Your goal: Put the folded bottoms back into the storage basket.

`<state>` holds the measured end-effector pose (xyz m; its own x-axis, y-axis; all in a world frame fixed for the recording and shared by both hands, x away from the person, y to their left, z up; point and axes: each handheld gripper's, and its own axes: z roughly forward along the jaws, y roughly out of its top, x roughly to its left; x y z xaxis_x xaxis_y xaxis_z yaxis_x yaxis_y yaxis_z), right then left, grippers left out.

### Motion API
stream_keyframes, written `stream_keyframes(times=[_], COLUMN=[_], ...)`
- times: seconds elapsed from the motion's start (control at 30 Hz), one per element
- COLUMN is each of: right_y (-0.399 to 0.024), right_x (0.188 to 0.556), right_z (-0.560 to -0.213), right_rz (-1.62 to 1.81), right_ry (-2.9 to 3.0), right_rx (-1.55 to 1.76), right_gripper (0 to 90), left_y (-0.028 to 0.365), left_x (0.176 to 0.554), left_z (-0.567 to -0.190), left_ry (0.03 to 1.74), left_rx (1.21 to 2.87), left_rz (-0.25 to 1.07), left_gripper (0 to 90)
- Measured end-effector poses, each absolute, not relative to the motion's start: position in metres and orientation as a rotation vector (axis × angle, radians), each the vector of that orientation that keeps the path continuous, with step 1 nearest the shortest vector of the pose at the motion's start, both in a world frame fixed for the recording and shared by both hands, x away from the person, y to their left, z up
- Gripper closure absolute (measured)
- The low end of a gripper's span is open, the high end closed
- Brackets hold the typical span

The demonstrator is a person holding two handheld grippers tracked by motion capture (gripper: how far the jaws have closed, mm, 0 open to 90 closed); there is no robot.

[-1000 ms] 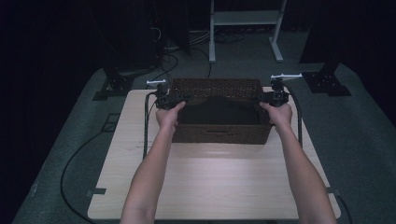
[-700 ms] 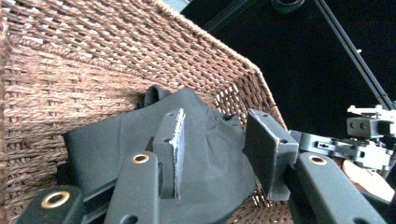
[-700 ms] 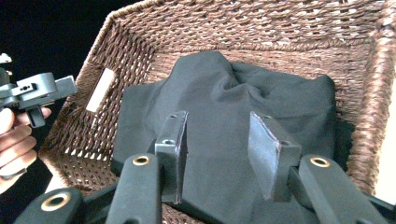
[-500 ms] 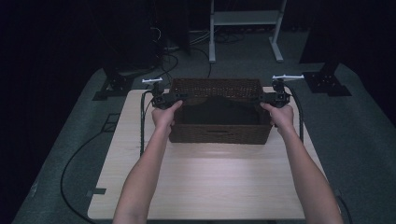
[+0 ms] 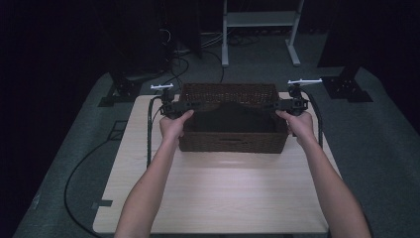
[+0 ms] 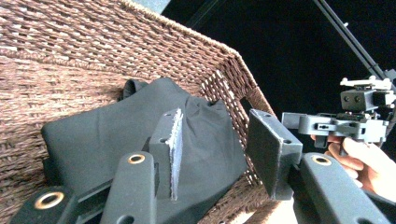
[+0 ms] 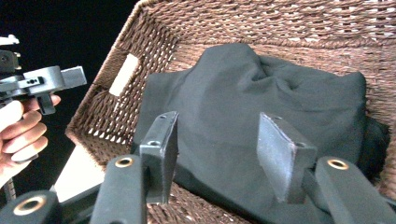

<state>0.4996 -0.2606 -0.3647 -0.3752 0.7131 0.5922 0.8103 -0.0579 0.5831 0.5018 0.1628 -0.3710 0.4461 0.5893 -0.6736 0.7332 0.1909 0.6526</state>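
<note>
— What are the tools built like, the two at the ends of the wicker basket [image 5: 233, 144]?

— The left tool [image 5: 174, 105] and the right tool [image 5: 292, 104] are matt black, each with two flat rectangular pads on thick arms, and brass-ringed screw holes along those arms. One left pad [image 6: 173, 149] has a rough grey facing.

— Anything on top?

— A pale three-cornered plate on each, above the basket's rim. A black cable loops down from each tool beside the basket.

— And the person?

— Bare forearms; no sleeves, no gloves.
</note>
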Motion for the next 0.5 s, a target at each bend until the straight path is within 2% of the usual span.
stream_keyframes(times=[0.27,0.5], right_y=[-0.263,-0.264], right_x=[0.495,0.49], right_z=[-0.368,-0.369], right_rz=[-1.451,-1.484], right_ry=[-2.062,-2.044], right_rx=[-1.677,-1.647], right_gripper=[41.3,40.4], left_y=[0.167,0.171], left_x=[0.492,0.487], left_z=[-0.365,-0.359], left_ry=[1.203,1.173], left_rx=[1.477,1.473], left_rz=[-0.13,-0.121], left_gripper=[48.6,35.1])
